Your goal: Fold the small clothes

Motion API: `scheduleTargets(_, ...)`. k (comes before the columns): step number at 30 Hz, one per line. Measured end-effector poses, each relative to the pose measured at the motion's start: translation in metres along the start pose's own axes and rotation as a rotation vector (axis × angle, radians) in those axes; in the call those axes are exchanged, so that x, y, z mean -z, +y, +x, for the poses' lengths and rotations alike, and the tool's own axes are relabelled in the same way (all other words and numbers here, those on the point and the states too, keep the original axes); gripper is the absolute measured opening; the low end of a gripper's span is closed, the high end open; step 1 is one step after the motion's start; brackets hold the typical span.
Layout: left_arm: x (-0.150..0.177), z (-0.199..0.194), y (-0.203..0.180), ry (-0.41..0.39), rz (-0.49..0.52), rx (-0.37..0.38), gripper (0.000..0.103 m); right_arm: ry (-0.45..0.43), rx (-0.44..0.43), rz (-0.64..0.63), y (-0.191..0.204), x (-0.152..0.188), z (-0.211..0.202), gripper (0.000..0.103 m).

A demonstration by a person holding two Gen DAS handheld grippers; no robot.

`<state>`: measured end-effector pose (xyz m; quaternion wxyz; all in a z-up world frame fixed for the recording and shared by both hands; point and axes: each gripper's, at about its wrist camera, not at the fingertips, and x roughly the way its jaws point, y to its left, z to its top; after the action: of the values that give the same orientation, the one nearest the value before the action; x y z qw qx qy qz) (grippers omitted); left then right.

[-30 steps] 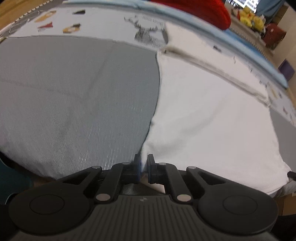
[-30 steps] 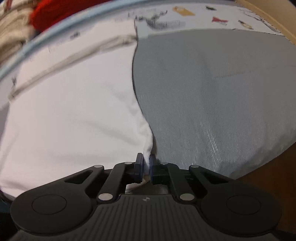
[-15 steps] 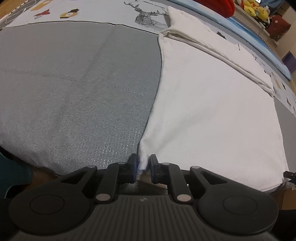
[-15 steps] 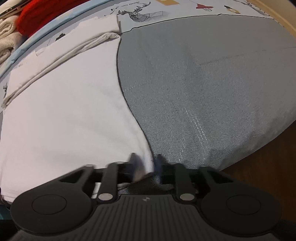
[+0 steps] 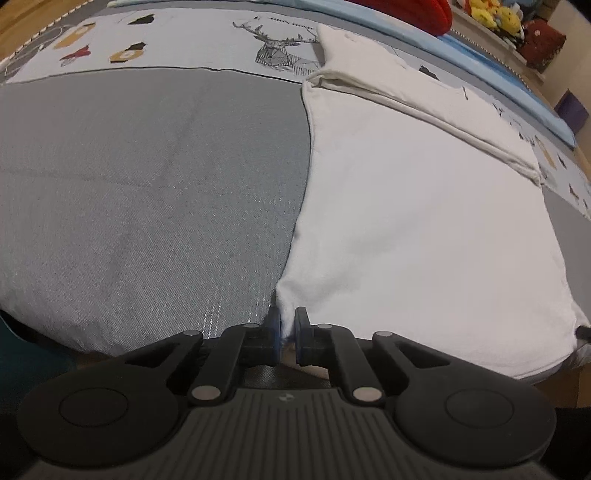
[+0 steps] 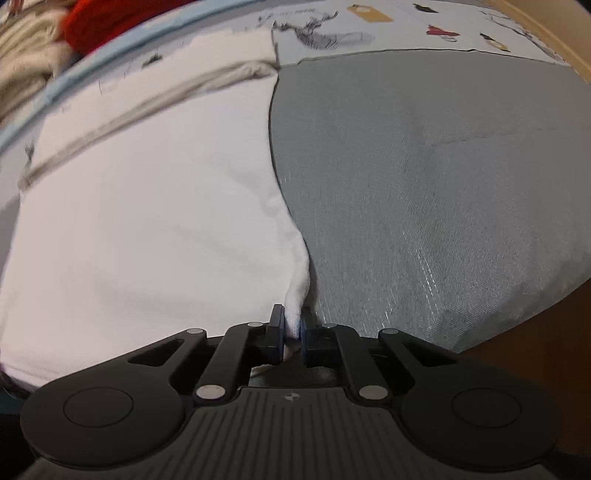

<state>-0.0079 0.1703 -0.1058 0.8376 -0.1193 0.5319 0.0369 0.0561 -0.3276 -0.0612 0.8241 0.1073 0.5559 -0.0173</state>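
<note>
Both claws just closing: left gripper (image 5: pixel 287 325) and right gripper (image 6: pixel 292 326) pinch near corners of white garment (image 5: pixel 413 221) on grey mat (image 5: pixel 155 177).

Garment (image 5: pixel 417 229): plain white. Mat (image 5: pixel 155 192): grey, fine woven texture. Sheet (image 5: pixel 192 40): pale, printed with a black line-drawn stag and small orange, red and black figures. Knitted item (image 6: pixel 110 16): red. Claw pads (image 5: pixel 274 332): blue.

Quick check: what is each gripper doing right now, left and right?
Left gripper: jaws just closed, pinching the near left corner of the white garment.
Right gripper: jaws just closed, pinching the garment's near right corner.
</note>
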Motion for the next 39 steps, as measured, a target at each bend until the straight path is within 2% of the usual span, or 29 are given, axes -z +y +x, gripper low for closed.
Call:
scheduleTargets(3, 0.003, 0.007, 0.002, 0.045, -0.010, 0.009, 0.010, 0.033, 0.014, 0.007, -0.002, 0.001, 0.007, 0.010)
scheduleTargets(4, 0.004, 0.007, 0.001, 0.041, 0.002, 0.003, 0.010, 0.057, 0.025, -0.003, -0.001, 0.003, 0.012, 0.013)
scheduleTargets(9, 0.005, 0.008, 0.000, 0.032, 0.019, -0.003, 0.010, 0.056, 0.048, -0.047, 0.005, 0.005, 0.014, 0.014)
scheduleTargets(11, 0.006, 0.006, -0.001, 0.020, 0.031, -0.006, 0.008, 0.049, 0.035, -0.031, 0.003, 0.004, 0.013, 0.009)
scheduleTargets(15, 0.001, -0.012, -0.002, -0.046, 0.037, 0.013, 0.007, -0.013, -0.001, -0.026, 0.004, 0.006, -0.001, 0.008)
scheduleTargets(18, -0.008, -0.036, -0.001, -0.097, 0.028, 0.069, 0.007, -0.055, -0.030, -0.020, 0.005, 0.001, -0.019, 0.007)
scheduleTargets(22, -0.020, -0.077, -0.005, -0.174, 0.086, 0.125, 0.006, -0.149, -0.128, 0.005, 0.002, -0.008, -0.061, 0.007)
scheduleTargets(27, -0.015, -0.144, 0.002, -0.261, 0.134, 0.169, 0.006, -0.247, -0.250, -0.003, -0.008, -0.007, -0.123, 0.007)
scheduleTargets(33, -0.005, -0.237, 0.021, -0.315, 0.188, 0.329, 0.006, -0.343, -0.403, 0.017, -0.039, 0.006, -0.204, 0.006)
scheduleTargets(36, -0.011, -0.243, 0.026, -0.302, 0.148, 0.379, 0.006, -0.381, -0.448, 0.035, -0.050, 0.008, -0.225, 0.006)
scheduleTargets(39, -0.031, -0.215, 0.028, -0.273, 0.101, 0.366, 0.006, -0.382, -0.459, 0.065, -0.055, -0.004, -0.214, 0.006)
